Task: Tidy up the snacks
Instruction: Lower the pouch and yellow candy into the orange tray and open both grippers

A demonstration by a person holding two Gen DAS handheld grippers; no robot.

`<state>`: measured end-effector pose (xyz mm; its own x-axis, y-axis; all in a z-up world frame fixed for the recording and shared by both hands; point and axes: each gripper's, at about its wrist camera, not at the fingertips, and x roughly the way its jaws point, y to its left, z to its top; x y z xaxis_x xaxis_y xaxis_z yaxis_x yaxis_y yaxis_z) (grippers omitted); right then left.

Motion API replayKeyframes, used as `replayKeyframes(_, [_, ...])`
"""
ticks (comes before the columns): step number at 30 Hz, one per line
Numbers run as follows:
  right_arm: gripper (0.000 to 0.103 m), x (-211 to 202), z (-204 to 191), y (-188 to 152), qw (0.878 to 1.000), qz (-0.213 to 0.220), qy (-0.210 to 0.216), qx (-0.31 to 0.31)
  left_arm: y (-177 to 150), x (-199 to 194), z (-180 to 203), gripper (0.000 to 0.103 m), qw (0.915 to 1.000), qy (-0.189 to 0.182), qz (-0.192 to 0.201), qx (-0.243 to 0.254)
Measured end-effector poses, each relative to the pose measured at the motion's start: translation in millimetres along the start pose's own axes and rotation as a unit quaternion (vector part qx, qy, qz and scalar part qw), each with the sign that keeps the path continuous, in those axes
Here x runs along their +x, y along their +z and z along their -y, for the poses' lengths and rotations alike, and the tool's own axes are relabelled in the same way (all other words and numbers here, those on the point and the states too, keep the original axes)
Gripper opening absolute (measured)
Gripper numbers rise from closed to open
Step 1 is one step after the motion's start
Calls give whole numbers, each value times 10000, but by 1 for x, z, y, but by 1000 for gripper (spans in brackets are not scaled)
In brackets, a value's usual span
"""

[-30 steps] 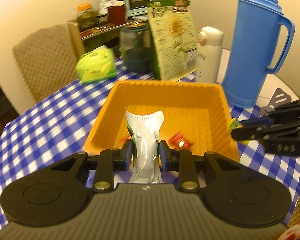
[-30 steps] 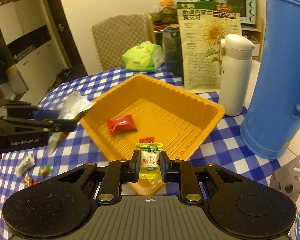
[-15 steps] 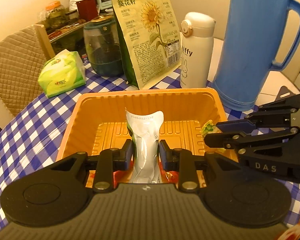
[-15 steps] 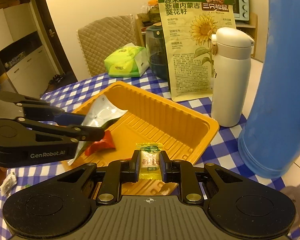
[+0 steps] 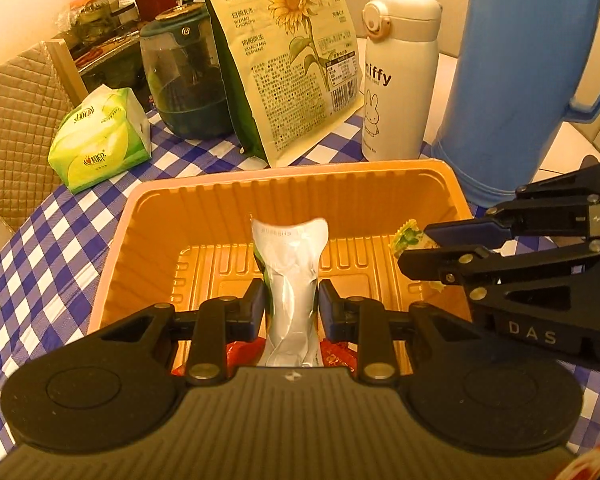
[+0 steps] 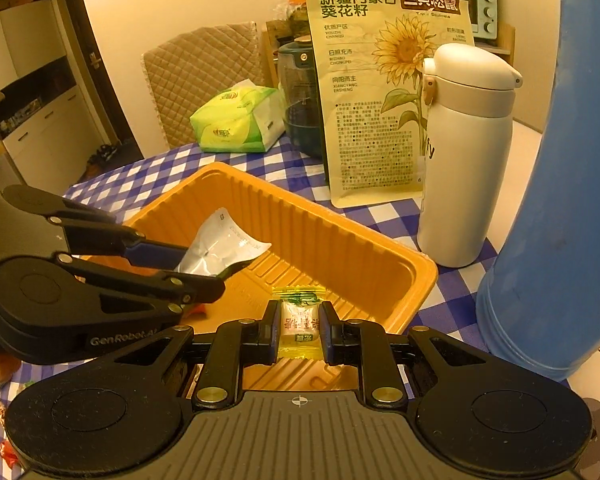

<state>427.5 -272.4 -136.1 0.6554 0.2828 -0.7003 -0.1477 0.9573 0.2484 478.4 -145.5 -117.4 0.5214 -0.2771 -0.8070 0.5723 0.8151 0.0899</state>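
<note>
On my feeds I see a ribbed orange plastic tray [image 5: 148,216] sitting on a blue-and-white checked tablecloth [image 5: 40,264]. My black left gripper [image 5: 291,308] pinches a crinkled silver foil snack packet [image 5: 290,280]; my black right gripper [image 6: 299,330] pinches a small yellow-and-white wrapped candy [image 6: 299,326] with green print on top. Red wrappers [image 5: 336,354] show low in the tray. Behind stand a cream-and-green sunflower-printed seed bag [image 5: 292,60], a white flask [image 5: 396,76], a blue thermos jug [image 5: 528,80] and a lime-green tissue pack [image 5: 100,140].

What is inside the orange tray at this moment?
In the orange tray, red wrappers lie on the floor, partly covered by the left tool and its silver packet. Whatever is beneath stays unseen.
</note>
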Motion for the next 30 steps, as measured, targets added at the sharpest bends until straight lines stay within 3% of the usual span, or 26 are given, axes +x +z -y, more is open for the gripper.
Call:
replayKeyframes(24, [21,-1,-7,5,9999,146,21,-12,-12,-22,-19,29,9992,154,121,-349])
replayKeyframes(27, [22,-3,-8,7,9995,308,32,68,-15,-26,-21,36,9987,149,114,-472])
replayKeyframes(29, [29,-3,-9,9,9994,341,-3,101,-18,-29,-23,37,9983,178,132,-538])
replayKeyframes(30, [45,-4,-9,9,9993,348,11,115,-19,-30,-24,38,9982,193,129,-560])
